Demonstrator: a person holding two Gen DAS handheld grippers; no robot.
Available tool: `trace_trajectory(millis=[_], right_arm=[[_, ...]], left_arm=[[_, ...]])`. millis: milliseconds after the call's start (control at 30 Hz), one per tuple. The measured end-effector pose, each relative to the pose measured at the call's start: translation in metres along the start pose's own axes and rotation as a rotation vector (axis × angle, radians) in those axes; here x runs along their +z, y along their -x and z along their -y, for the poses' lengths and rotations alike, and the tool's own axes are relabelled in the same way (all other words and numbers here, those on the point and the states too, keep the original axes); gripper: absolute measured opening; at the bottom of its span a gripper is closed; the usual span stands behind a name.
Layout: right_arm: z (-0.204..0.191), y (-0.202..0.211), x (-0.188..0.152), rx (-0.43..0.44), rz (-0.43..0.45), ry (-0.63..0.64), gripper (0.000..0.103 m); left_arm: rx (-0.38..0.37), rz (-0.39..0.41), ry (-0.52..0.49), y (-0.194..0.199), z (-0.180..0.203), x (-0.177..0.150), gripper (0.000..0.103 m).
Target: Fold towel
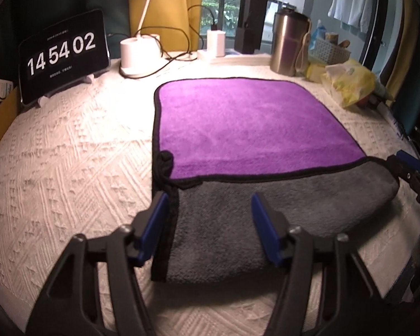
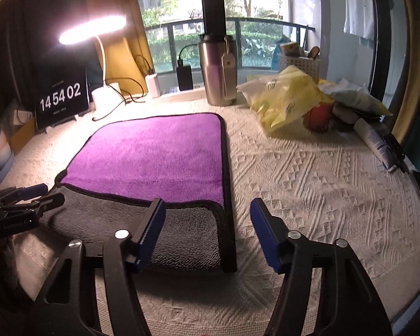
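A purple towel (image 1: 237,123) with black piping lies flat on a white textured tablecloth (image 1: 70,168), its near edge turned over so a band of the grey underside (image 1: 265,212) faces up. The left gripper (image 1: 210,221) hovers with its blue-padded fingers spread wide over the fold's left corner, gripping nothing. The right gripper (image 2: 207,224) is likewise wide, its left finger above the fold's right corner, its right finger over bare cloth. Beyond the towel, ahead of both grippers, stand a tablet clock (image 1: 61,53) reading 14 54 02, a lit desk lamp (image 2: 92,29), a steel tumbler (image 2: 216,70) and a yellow plastic bag (image 2: 285,95).
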State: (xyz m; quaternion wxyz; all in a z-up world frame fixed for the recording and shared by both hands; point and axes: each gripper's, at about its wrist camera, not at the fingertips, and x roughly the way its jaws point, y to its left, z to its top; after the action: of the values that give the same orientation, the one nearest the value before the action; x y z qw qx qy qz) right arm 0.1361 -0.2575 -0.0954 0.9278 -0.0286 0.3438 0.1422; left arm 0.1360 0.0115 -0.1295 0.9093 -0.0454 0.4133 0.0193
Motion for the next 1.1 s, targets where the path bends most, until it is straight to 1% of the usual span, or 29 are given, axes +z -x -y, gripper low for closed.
trace_trajectory(millis=[67,100,233,300,333,400,467,533,567,600,633,700,767,1100], right_arm=[[0.002,-0.005,0.0,0.003,-0.015,0.0,0.06],[0.003,-0.007,0.0,0.003,-0.022,-0.001,0.056],[0.004,-0.018,-0.001,0.0,-0.059,0.003,0.049],[0.003,-0.021,-0.002,0.001,-0.075,0.013,0.047],[0.001,-0.021,-0.002,0.0,-0.079,0.02,0.047],[-0.001,-0.022,-0.002,0.002,-0.086,0.035,0.046],[-0.004,-0.024,-0.004,0.001,-0.098,0.052,0.042],[-0.006,-0.025,-0.005,-0.005,-0.106,0.067,0.029],[-0.007,-0.026,-0.006,-0.009,-0.112,0.076,0.024],[-0.008,-0.026,-0.007,-0.012,-0.112,0.081,0.015],[-0.009,-0.026,-0.007,-0.015,-0.111,0.085,0.01],[-0.009,-0.024,-0.008,-0.018,-0.105,0.088,0.008],[-0.01,-0.021,-0.007,-0.02,-0.091,0.091,0.006],[-0.017,0.003,0.002,-0.042,0.003,0.111,0.005]], left_arm=[[-0.001,-0.018,0.008,-0.004,-0.002,0.0,0.058],[0.001,-0.024,0.002,-0.006,-0.001,-0.001,0.058],[0.007,-0.028,-0.013,-0.006,0.0,0.0,0.056],[0.007,-0.028,-0.012,-0.006,-0.001,0.0,0.051],[0.006,-0.027,-0.011,-0.005,-0.001,0.0,0.049],[0.007,-0.024,-0.012,-0.005,-0.002,0.0,0.043],[0.008,-0.019,-0.014,-0.003,-0.002,-0.001,0.036],[0.003,-0.015,-0.014,-0.002,-0.001,-0.001,0.03],[-0.001,-0.013,-0.016,-0.001,0.0,-0.002,0.027],[-0.006,-0.011,-0.018,0.0,0.001,-0.002,0.023],[-0.01,-0.009,-0.019,0.0,0.002,-0.002,0.021],[-0.017,-0.002,-0.023,0.003,0.003,-0.003,0.017],[-0.023,0.008,-0.02,0.006,0.004,-0.003,0.016],[-0.047,0.074,-0.002,0.028,0.004,0.004,0.015]])
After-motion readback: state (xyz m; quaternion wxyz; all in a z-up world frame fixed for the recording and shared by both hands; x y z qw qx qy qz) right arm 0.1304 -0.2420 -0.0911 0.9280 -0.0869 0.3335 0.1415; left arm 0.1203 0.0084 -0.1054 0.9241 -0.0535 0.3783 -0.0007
